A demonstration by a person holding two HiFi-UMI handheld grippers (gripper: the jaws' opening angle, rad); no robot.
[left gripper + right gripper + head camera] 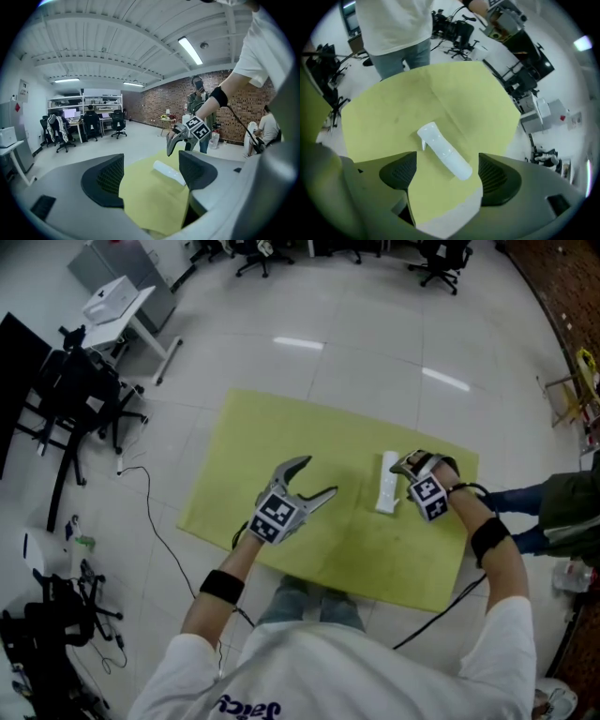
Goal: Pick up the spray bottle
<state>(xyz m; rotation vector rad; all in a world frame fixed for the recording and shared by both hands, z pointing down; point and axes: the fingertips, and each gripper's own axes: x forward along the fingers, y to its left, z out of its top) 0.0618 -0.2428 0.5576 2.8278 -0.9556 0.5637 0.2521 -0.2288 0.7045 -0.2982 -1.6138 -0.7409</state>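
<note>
A white spray bottle lies on its side on a yellow-green mat spread on the floor. My right gripper hovers just right of and above the bottle, open. In the right gripper view the bottle lies between the spread jaws of my right gripper, its nozzle pointing away, untouched. My left gripper stands open over the mat, left of the bottle, with nothing in it. In the left gripper view my left gripper faces the bottle, with the right gripper above it.
White tiled floor surrounds the mat. Black chairs and cables and a white desk stand at the left. A bystander's legs are just off the mat's right edge. Another person stands by a brick wall.
</note>
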